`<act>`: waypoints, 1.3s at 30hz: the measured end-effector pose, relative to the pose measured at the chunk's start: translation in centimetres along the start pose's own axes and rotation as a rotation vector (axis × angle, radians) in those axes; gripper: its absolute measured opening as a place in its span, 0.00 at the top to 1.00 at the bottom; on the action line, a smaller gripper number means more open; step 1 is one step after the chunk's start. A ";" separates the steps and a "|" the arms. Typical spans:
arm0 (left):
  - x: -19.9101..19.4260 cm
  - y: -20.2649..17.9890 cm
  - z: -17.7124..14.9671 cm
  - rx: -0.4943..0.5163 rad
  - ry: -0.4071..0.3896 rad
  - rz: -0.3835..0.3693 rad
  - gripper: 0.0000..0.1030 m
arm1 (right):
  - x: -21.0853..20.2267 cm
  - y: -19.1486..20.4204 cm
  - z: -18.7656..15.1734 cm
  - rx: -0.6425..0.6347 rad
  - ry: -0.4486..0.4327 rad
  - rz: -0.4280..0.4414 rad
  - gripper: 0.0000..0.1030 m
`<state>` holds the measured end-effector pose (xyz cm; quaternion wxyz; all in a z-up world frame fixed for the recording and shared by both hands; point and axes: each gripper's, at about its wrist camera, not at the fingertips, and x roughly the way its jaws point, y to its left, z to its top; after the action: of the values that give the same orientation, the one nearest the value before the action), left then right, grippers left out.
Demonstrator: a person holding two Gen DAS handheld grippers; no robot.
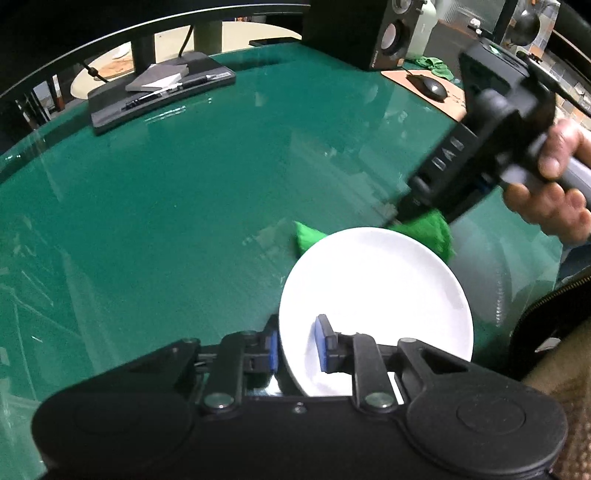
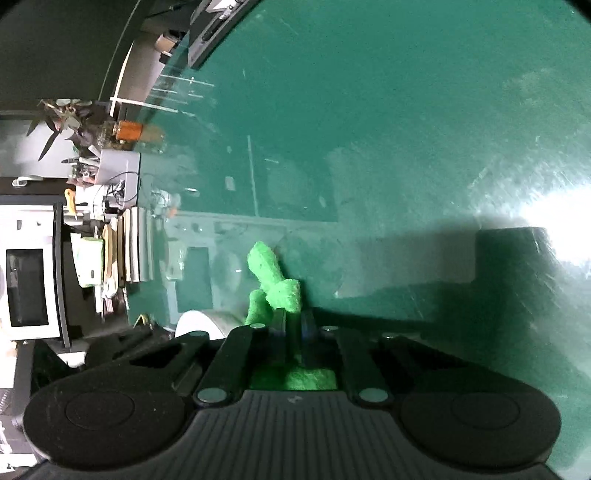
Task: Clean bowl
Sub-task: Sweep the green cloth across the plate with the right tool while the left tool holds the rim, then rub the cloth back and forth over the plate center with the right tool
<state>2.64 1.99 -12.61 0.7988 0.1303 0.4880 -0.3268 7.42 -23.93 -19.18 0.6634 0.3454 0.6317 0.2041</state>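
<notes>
A white bowl is held tilted above the green glass table. My left gripper is shut on the bowl's near rim, one blue pad inside and one outside. My right gripper comes in from the upper right and is shut on a bright green cloth, which touches the bowl's far rim and shows behind it on the left. In the right wrist view the green cloth sticks out past my closed right gripper, and a part of the white bowl shows at lower left.
A black monitor base with a grey notebook stands at the table's far left. A black speaker, a mouse on a tan pad and another green rag lie at the far right. Shelves and an oven lie beyond the table edge.
</notes>
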 end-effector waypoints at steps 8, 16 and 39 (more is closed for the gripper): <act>0.6 -0.1 0.6 0.054 0.003 -0.008 0.78 | 2.5 3.9 1.7 -0.060 -0.038 0.003 0.92; 0.7 0.1 0.5 0.048 -0.004 -0.023 0.76 | 0.6 1.5 1.1 -0.035 -0.020 -0.031 0.92; 1.4 -0.3 1.7 0.131 0.027 -0.049 0.70 | 1.9 4.0 0.8 -0.058 -0.099 -0.016 0.91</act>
<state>4.10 0.32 -12.98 0.7736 0.1747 0.4793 -0.3757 9.04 -20.07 -17.65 0.7052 0.3308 0.5946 0.1995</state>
